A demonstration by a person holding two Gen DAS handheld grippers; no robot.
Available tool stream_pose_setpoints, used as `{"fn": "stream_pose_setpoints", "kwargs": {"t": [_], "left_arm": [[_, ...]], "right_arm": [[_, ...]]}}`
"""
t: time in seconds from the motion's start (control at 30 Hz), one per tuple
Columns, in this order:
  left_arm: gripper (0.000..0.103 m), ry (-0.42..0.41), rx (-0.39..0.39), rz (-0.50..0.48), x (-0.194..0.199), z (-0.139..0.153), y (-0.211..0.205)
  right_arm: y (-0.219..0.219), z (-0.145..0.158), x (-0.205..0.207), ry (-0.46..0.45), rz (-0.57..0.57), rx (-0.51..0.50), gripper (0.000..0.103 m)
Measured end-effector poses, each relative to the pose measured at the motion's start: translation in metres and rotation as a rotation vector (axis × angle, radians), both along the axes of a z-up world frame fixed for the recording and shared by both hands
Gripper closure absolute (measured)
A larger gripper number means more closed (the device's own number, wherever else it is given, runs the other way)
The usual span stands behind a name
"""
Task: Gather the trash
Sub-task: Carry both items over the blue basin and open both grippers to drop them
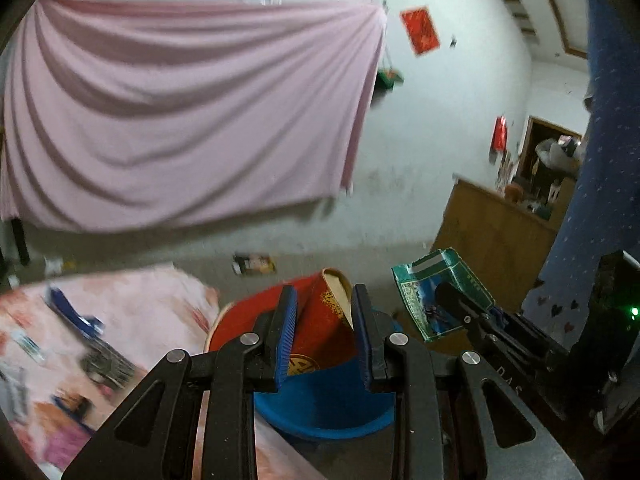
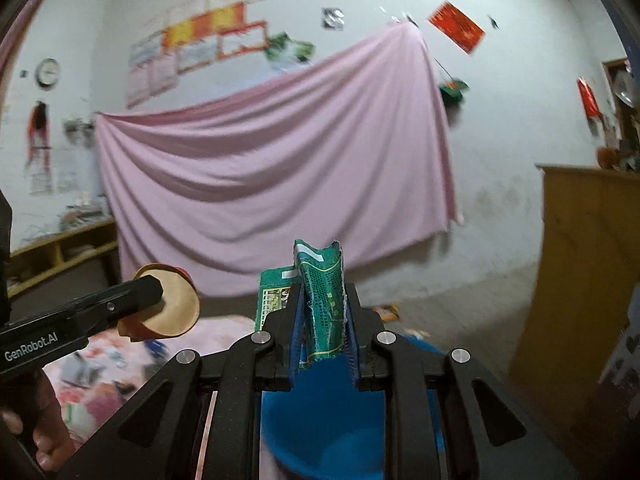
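Left gripper (image 1: pixel 325 332) clenched on red paper cup (image 1: pixel 320 320); my right gripper (image 2: pixel 322 330) pinching crumpled green carton (image 2: pixel 324 312), both over round blue plastic bin (image 2: pixel 320 432).

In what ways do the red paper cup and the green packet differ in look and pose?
The red paper cup is a round tube with gold print and an open mouth; the green packet is flat, crumpled and torn at the top. The cup lies tilted in the left gripper, while the packet stands upright in the right gripper. Both are clamped between blue pads above the blue bin.
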State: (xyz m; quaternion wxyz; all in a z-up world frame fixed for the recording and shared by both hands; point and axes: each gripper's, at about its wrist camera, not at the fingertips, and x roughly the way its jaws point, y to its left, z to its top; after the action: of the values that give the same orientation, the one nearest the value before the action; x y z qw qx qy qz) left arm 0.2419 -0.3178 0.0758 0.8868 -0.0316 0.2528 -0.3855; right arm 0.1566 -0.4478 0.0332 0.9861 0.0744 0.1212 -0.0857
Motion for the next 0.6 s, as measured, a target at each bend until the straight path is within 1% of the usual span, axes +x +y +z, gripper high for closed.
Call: {"fn": "stream_pose_setpoints", "kwargs": {"t": [0.1, 0.17, 0.3, 0.4, 0.43, 0.47, 0.5, 0.57, 0.6], "left_arm": [[0.08, 0.104, 0.03, -0.006, 0.018, -0.014, -0.02], [0.08, 0.154, 0.051, -0.003, 0.028, -0.022, -0.03], [0.08, 0.209, 0.089, 0.011, 0.038, -0.036, -0.036], [0.08, 0.242, 0.097, 0.034, 0.045, -0.039, -0.033], [0.08, 0.252, 0.097, 0.039, 0.041, -0.043, -0.03], [0.08, 0.26, 0.097, 0.046, 0.042, -0.042, -0.028], [0.079, 0.26, 0.095, 0.053, 0.041, -0.042, -0.027], [0.073, 0.255, 0.091, 0.066, 0.04, -0.044, -0.023], [0.073, 0.248, 0.082, 0.077, 0.038, -0.042, -0.018]], "right_arm": [[-0.02, -0.018, 0.007, 0.07, -0.021, 0.031, 0.085], [-0.027, -0.031, 0.013, 0.114, -0.028, 0.051, 0.085], [-0.041, -0.057, 0.021, 0.197, -0.023, 0.093, 0.085], [-0.051, -0.073, 0.027, 0.251, -0.014, 0.132, 0.084], [-0.053, -0.076, 0.029, 0.267, -0.012, 0.142, 0.084], [-0.057, -0.08, 0.031, 0.28, -0.01, 0.152, 0.083], [-0.059, -0.081, 0.033, 0.287, -0.008, 0.159, 0.077], [-0.059, -0.082, 0.036, 0.297, -0.005, 0.165, 0.066], [-0.059, -0.081, 0.038, 0.295, -0.001, 0.168, 0.064]]}}
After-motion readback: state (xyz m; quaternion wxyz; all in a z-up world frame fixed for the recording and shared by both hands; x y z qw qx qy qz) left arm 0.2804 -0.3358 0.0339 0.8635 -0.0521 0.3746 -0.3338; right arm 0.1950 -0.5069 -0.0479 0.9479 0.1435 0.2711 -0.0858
